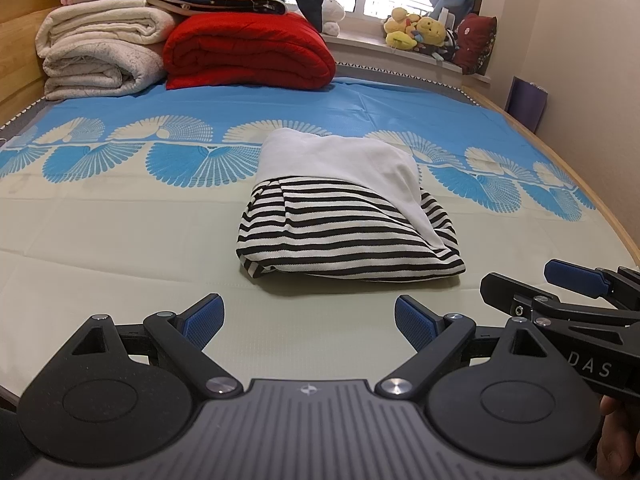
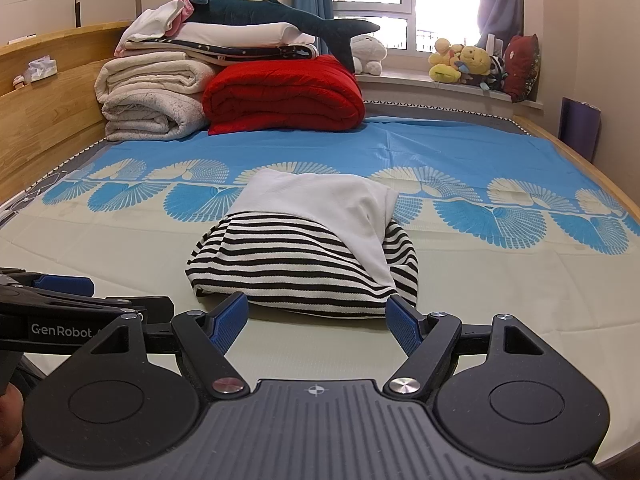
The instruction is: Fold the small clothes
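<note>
A folded garment (image 1: pixel 344 216) (image 2: pixel 304 252), black-and-white striped with a plain white part on top, lies in a compact bundle on the bed sheet (image 1: pixel 120 240) (image 2: pixel 100 248). My left gripper (image 1: pixel 308 322) hovers open in front of it, a little short of its near edge, with nothing between the blue pads (image 1: pixel 204 320). My right gripper (image 2: pixel 318 322) is open too, its fingertips (image 2: pixel 230 320) just short of the bundle's near edge and empty. Each gripper shows at the other view's side, the right one (image 1: pixel 560 292) and the left one (image 2: pixel 64 296).
Folded cream blankets (image 1: pixel 96 48) and a red quilt (image 1: pixel 248 52) are stacked at the far left by the wooden headboard (image 2: pixel 44 108). Plush toys (image 1: pixel 420 32) sit on the windowsill. The bed's wooden rim (image 1: pixel 580 176) curves along the right.
</note>
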`<control>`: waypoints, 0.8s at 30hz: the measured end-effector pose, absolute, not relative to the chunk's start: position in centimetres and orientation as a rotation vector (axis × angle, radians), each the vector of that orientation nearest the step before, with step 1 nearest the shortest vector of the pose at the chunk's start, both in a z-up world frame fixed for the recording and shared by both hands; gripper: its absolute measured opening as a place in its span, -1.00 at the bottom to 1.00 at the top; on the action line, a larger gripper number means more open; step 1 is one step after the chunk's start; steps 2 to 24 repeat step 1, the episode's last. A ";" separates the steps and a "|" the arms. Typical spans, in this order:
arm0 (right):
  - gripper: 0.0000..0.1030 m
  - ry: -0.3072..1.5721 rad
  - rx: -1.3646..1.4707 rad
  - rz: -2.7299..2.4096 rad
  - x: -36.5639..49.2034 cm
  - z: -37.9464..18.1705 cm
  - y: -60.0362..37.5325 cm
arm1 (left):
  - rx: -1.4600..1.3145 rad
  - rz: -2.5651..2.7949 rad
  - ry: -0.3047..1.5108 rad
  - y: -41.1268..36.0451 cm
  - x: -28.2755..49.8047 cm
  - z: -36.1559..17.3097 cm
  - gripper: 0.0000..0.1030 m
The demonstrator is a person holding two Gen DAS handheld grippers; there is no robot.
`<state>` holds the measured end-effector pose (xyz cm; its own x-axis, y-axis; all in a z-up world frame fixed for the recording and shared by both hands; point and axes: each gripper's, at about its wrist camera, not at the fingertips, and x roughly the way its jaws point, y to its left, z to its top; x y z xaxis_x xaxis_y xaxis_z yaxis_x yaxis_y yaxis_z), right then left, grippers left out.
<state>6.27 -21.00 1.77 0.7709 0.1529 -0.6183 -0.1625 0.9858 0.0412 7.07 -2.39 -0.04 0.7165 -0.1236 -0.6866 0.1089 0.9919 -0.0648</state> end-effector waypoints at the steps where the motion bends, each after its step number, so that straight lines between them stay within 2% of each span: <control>1: 0.50 0.669 -0.015 0.170 6.3 1.8 -21.0 | -0.020 -0.129 0.762 -2.5 7.1 0.0 0.84; 24: 0.50 0.669 -0.015 0.170 6.3 1.8 -21.0 | -0.020 -0.129 0.762 -2.5 7.1 0.0 0.84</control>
